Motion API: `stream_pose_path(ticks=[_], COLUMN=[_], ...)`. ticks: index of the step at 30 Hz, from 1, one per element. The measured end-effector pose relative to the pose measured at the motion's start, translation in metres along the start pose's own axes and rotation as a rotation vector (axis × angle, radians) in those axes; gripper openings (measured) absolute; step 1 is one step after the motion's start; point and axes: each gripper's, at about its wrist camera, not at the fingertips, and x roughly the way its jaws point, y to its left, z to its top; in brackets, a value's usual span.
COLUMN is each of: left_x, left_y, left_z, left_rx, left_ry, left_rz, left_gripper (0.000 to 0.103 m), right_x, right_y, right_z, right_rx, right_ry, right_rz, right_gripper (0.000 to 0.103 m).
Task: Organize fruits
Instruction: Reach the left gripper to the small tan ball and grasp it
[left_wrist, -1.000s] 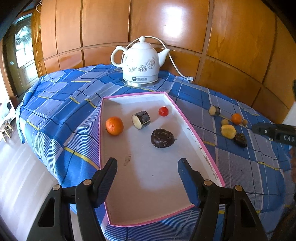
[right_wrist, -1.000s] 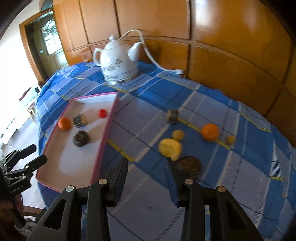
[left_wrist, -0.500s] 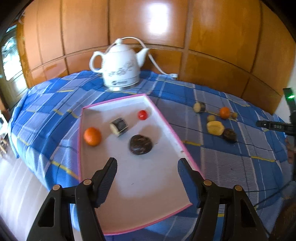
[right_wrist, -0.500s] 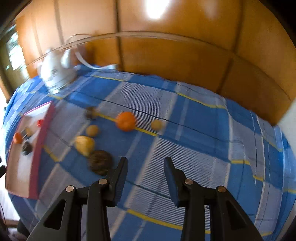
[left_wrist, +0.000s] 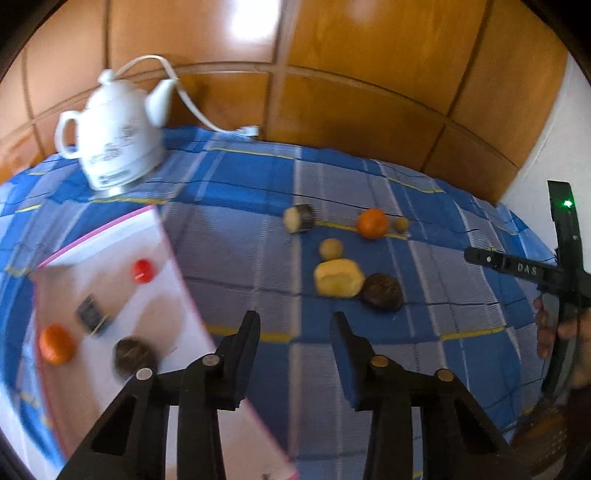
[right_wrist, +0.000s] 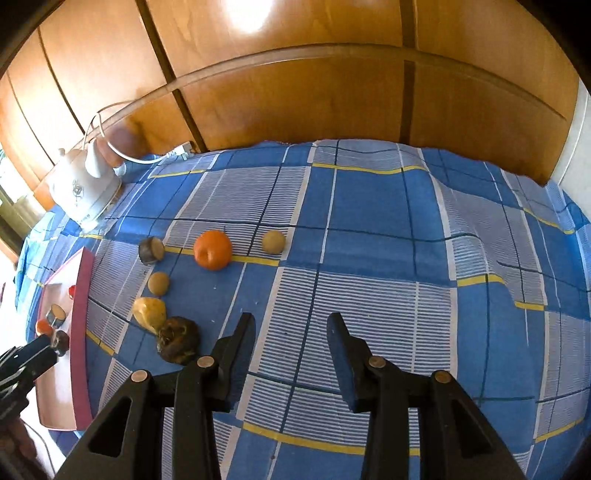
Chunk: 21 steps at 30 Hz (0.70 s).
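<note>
A blue checked tablecloth (right_wrist: 369, 206) carries a pink-rimmed tray (left_wrist: 177, 266) at left holding four fruits. Six loose fruits, including an orange (right_wrist: 212, 249), lie right of it. Left gripper (left_wrist: 294, 330) and right gripper (right_wrist: 291, 331) hover open, empty.

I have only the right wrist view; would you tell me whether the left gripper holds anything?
Observer: No, the left gripper is open and empty, over the cloth beside the tray.
Operator: Is it touching the dark fruit in the tray?
Observer: No, its fingertips are clear of that dark fruit, which lies on the tray floor.
Operator: Where is the kettle's handle?
Observer: On the kettle, the handle is on the side away from the loose orange; the spout points toward it.
</note>
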Motion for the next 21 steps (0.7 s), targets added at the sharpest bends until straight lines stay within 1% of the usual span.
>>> stream_pose_path(ticks=[4,8,13,18,19,21], left_x=[0.029,0.051,0.08,0.109,0.115,0.131], left_y=[-0.009,-0.013,-0.018,-0.028,-0.029,-0.03], left_z=[0.022,0.038,0.057,0.068,0.069,0.071], left_rx=[0.0,-0.01,-0.014,0.003,0.01,0.007], left_ry=[0.057,0.082,0.122,0.163,0.17,0.205], left_rz=[-0.051,-0.068,-0.068,-0.067,-0.057,-0.048], left_gripper=[0.04,0.04,0.041,0.041,0.041,0.041], right_x=[0.0,0.001,0.0,-0.001,-0.001,-0.001], right_y=[-0.004,-0.005,-0.001,0.003,0.004,0.005], right_z=[0.001,0.002,0.003,0.003,0.003,0.003], right_rx=[0.029,0.045,0.037,0.03,0.03,0.03], right_ry=[0.006,0.014,0.021,0.021,0.021,0.022], right_rz=[0.006,0.023,0.037,0.054,0.056,0.065], right_gripper=[0.04,0.04,0.04,0.041,0.041,0.041])
